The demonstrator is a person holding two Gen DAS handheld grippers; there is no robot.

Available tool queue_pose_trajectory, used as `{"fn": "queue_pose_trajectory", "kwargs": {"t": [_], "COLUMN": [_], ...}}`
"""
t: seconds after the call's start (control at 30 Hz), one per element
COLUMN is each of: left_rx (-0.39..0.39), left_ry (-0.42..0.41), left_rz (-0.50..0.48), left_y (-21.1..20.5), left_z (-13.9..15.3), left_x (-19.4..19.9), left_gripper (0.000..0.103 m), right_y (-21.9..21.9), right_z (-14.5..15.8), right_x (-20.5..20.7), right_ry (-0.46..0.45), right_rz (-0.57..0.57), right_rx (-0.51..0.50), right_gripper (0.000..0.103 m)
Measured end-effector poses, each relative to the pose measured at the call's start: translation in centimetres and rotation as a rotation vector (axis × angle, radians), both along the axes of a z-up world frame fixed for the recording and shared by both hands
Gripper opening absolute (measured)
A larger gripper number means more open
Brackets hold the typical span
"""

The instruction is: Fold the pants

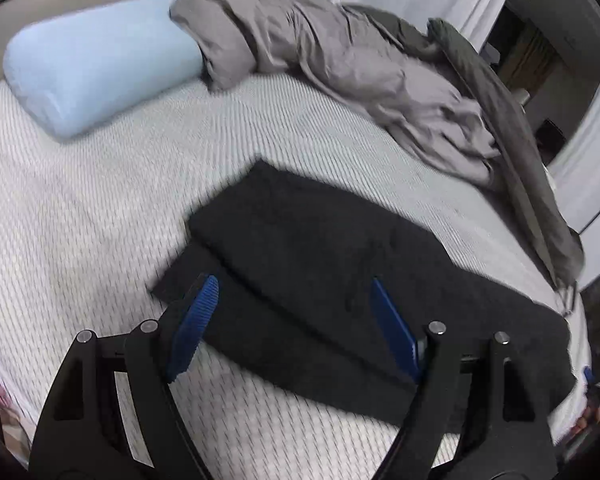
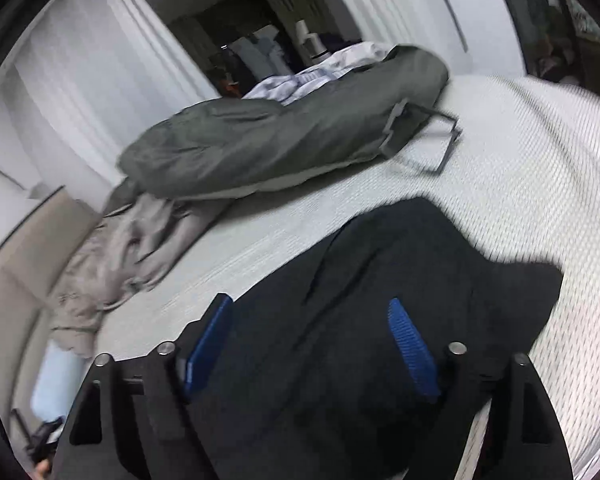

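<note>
- Far left in the left wrist view, a pale blue pillow [image 1: 100, 64] lies at the head of the bed [image 1: 80, 200], on the white textured cover.
- Next to it, a crumpled grey blanket [image 1: 340, 68] runs along the far side, with a darker olive quilt [image 1: 500, 92] behind it.
- Centre stage: the black pants [image 1: 320, 260] lie flat on the bed, folded over on themselves, one layer stepped over the other at the near-left edge.
- The left gripper [image 1: 296, 320] hangs above them, jaws spread wide, blue pads [image 1: 194, 328] clear of the cloth, nothing held.
- Over to the right wrist view: the olive quilt [image 2: 280, 136] is heaped at the back, the grey blanket [image 2: 120, 248] to its left.
- The pants [image 2: 380, 300] fill the foreground here, one dark corner sticking out to the right.
- The right gripper [image 2: 312, 344] is spread wide above the fabric, gripping nothing.
</note>
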State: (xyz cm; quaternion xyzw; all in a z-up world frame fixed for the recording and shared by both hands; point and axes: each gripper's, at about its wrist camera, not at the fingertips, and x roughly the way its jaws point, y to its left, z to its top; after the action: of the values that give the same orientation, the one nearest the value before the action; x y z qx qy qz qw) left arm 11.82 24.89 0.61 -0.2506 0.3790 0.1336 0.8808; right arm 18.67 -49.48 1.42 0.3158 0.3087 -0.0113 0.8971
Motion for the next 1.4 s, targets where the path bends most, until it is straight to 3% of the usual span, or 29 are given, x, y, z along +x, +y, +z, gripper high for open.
{"fn": "queue_pose_trajectory", "kwargs": {"t": [0.1,0.2,0.23,0.33,0.47,0.57,0.73,0.87,0.93,1.0,1.07,1.13,1.27,1.4], "left_rx": [-0.062,-0.061,-0.087,-0.16,-0.156,-0.162,-0.101,-0.071,-0.116,-0.148,-0.131,-0.132,-0.233,-0.245], "left_ry": [-0.016,0.024,0.027,0.036,0.072,0.02,-0.042,0.056,0.087,0.061,0.034,0.008,0.03,0.027], "left_rz": [-0.012,-0.022,-0.015,-0.005,0.041,0.039,0.01,0.02,0.038,0.052,0.071,0.109,0.12,0.144], "left_y": [-2.2,-3.1,-3.1,-2.7,-1.9,-1.7,-2.3,-2.0,-1.2,-0.8,-0.7,-0.3,0.8,1.4], "left_z": [-1.3,-3.4,-4.2,-6.0,-7.6,-6.8,-4.3,-6.2,-7.4,-6.8,-5.7,-5.1,-6.1,-6.9], "left_x": [-1.5,0.0,0.8,2.8,4.7,3.6,-1.0,-2.4,-2.1,-3.0,-4.1,-5.3,-6.0,-4.8], "left_gripper": [0.076,0.071,0.061,0.046,0.011,0.0,0.0,0.001,0.002,0.009,0.043,0.057,0.057,0.056], "right_y": [1.4,2.6,2.8,2.5,1.7,1.4,1.2,1.0,0.8,0.4,0.0,-0.6,-2.4,-4.1], "right_z": [-1.0,-2.3,-2.8,-3.8,-5.6,-6.5,-5.9,-5.9,-6.1,-6.3,-6.1,-5.8,-5.9,-6.7], "right_x": [-3.8,-5.2,-5.2,-5.1,-4.2,-3.8,-4.3,-4.7,-4.7,-4.9,-5.1,-5.4,-5.9,-5.8], "right_ry": [-0.02,-0.008,-0.009,0.005,0.045,0.069,0.051,0.061,0.067,0.07,0.064,0.059,0.073,0.135], "right_rz": [0.048,0.086,0.106,0.097,0.083,0.087,0.085,0.076,0.075,0.069,0.061,0.045,-0.002,-0.051], "right_rx": [0.098,0.115,0.103,0.082,0.106,0.11,0.089,0.044,0.053,0.071,0.075,0.07,0.087,0.097], "right_gripper": [0.084,0.085,0.085,0.085,0.085,0.085,0.085,0.085,0.085,0.085,0.085,0.085,0.085,0.085]}}
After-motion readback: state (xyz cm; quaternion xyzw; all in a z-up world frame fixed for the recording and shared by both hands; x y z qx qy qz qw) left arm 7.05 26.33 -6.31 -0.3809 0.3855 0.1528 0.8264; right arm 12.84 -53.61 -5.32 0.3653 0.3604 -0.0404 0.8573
